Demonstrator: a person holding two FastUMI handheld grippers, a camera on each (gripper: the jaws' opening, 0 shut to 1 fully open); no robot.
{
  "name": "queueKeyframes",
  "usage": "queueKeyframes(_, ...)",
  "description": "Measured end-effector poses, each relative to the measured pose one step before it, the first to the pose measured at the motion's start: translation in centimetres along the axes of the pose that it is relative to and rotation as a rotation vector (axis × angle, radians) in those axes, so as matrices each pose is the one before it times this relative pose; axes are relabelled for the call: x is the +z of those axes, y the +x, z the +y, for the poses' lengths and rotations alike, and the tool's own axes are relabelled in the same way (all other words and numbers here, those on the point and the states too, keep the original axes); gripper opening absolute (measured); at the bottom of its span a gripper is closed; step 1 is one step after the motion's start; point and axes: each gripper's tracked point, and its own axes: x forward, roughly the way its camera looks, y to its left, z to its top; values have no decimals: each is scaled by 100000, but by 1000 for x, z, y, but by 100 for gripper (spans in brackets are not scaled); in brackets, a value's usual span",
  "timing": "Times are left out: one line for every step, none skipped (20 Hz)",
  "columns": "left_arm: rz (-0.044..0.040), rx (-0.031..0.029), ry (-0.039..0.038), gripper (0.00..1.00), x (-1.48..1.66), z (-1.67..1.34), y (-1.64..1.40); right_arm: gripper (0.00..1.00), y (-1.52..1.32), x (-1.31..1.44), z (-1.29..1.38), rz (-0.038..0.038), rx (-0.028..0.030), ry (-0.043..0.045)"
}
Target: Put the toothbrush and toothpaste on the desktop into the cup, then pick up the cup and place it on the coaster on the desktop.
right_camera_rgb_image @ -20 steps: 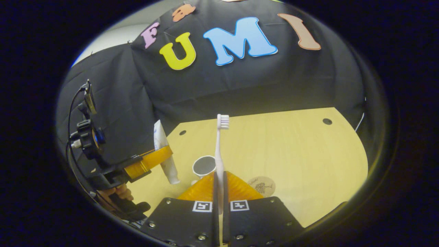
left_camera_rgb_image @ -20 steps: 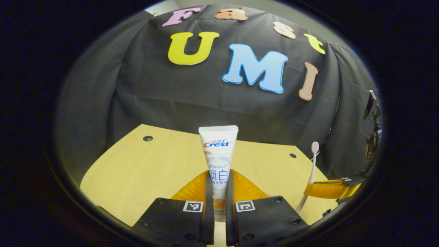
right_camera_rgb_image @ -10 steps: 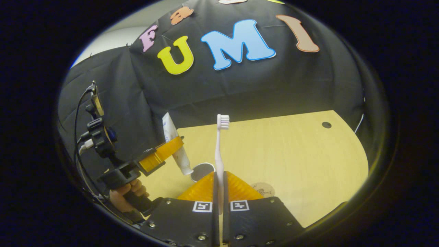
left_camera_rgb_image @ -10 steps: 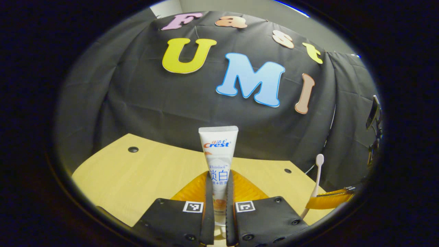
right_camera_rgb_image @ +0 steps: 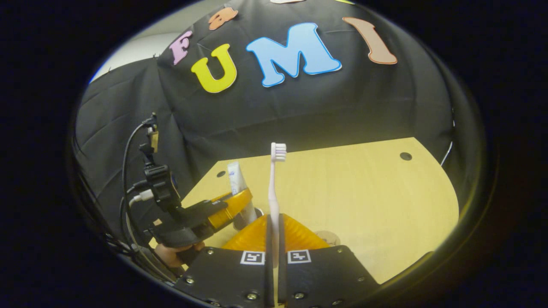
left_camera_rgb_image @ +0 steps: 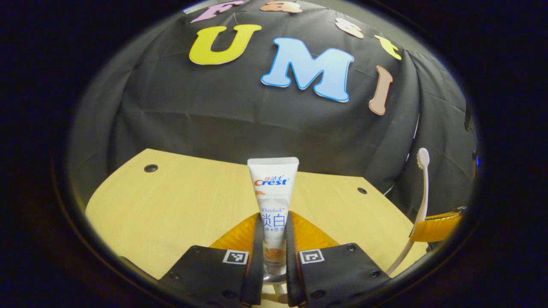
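The left claw (left_camera_rgb_image: pixel 272 239) was clenched on the toothpaste (left_camera_rgb_image: pixel 273 188), bottom centre; the right claw (right_camera_rgb_image: pixel 272 239) was clenched on the toothbrush (right_camera_rgb_image: pixel 274 184).

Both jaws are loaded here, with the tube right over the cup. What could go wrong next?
The toothpaste is going cap-first into the cup, whose mouth is mostly hidden behind the left gripper; an off-centre drop could tip it. The toothbrush in the right gripper hangs close by, so the grippers might collide.

Both cameras ride low over the counter (left_camera_rgb_image: pixel 180 205), facing the booth wall at 12 o'clock; both views share counter, wall, toothbrush (right_camera_rgb_image: pixel 274 184).
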Motion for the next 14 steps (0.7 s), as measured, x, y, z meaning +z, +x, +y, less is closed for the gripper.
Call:
queueKeyframes(1113, -356, 18, 29, -248, -89, -107, 5, 27, -136, 6, 56, -21, -271)
queueKeyframes(850, -40, 247, 32, -294, -67, 93, 5, -66, 79, -22, -23, -123, -335)
queueKeyframes(1564, -35, -114, 32, -466, -46, -316, 5, 44, -77, 158, 83, 15, -240)
queueKeyframes(896, 225, -209, 36, -266, 245, -34, 5, 37, -26, 99, 119, 262, -12)
queueKeyframes(1471, 118, -893, 41, -464, 84, -63, 5, -104, 20, 81, -57, 115, 34)
queueKeyframes(427, 457, -480, 46, -96, 207, -164, 5, 30, 93, 98, -152, 261, -12)
queueKeyframes(561, 428, -600, 55, -116, 291, -174, 5, 123, 7, 16, -40, 112, -84)
queueKeyframes(-568, 754, -641, 55, 218, 110, -92, 5, -69, 65, 90, -265, 393, -96)
queueKeyframes(-147, 216, -571, 54, -108, -22, -316, 5, 115, -25, 191, -92, 378, -97)
queueKeyframes(-296, -826, -718, 61, 189, -96, -308, 5, 4, 161, 96, -173, 397, -114)
queueKeyframes(-454, 374, -159, 72, 28, 32, -401, 5, 7, 67, 122, -197, 448, -136)
queueKeyframes(-117, -314, 87, 82, 215, -139, -278, 5, 82, 163, 131, -266, 509, -108)
queueKeyframes(338, 65, 116, 91, -222, -88, -212, 5, 368, 58, 249, -404, 669, -13)
queueKeyframes(599, -301, 127, 85, -109, -84, -294, 5, 261, 254, 248, -590, 848, 94)
